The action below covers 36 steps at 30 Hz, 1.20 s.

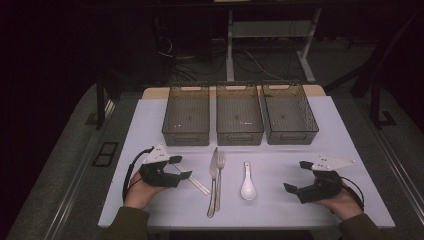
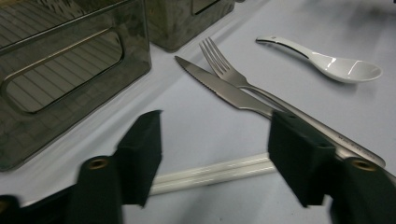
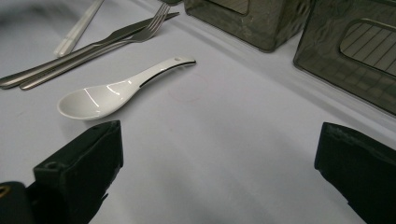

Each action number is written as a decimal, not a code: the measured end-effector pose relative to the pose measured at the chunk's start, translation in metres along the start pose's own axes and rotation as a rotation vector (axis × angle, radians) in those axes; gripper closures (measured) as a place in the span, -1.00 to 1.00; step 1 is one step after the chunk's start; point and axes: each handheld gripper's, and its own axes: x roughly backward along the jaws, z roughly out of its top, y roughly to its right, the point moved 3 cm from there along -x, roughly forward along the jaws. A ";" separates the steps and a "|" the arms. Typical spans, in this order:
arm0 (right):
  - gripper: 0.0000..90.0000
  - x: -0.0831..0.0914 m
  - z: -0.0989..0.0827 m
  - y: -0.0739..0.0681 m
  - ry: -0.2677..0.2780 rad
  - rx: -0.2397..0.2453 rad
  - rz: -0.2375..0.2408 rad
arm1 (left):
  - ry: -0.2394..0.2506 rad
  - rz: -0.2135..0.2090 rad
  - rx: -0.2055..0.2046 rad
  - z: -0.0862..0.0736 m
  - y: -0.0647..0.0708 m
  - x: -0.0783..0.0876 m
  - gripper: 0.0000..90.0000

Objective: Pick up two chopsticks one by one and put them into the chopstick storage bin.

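My left gripper (image 1: 181, 167) rests on the white table at the left, in the person's left hand. Its jaws stand apart over a pair of white chopsticks (image 1: 196, 182). In the left gripper view the chopsticks (image 2: 210, 171) lie flat on the cloth across the gap of the left gripper (image 2: 215, 140), and the pads do not press on them. A steel knife (image 1: 213, 177) and fork (image 1: 219, 179) lie side by side at the centre. A white ceramic spoon (image 1: 248, 186) lies to their right. My right gripper (image 1: 296, 176) sits wide open to the right of the spoon (image 3: 102, 98), with nothing between its jaws (image 3: 219, 140).
Three dark see-through bins stand in a row at the back of the table: left (image 1: 186, 137), middle (image 1: 240, 137), right (image 1: 292, 136). All three look empty. The table's near edge (image 1: 250, 225) runs just in front of the hands. Desk legs and cables lie on the floor beyond.
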 end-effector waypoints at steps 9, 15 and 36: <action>-0.97 -0.001 0.000 0.000 -0.007 -0.001 -0.003 | -0.062 0.028 0.011 -0.001 -0.007 -0.008 0.61; -0.97 -0.002 0.000 0.000 -0.011 -0.004 -0.003 | -0.075 0.105 0.023 -0.001 -0.028 -0.010 0.95; -0.97 -0.005 -0.002 0.001 -0.021 -0.012 -0.004 | -0.218 0.293 0.050 -0.015 -0.094 -0.016 0.98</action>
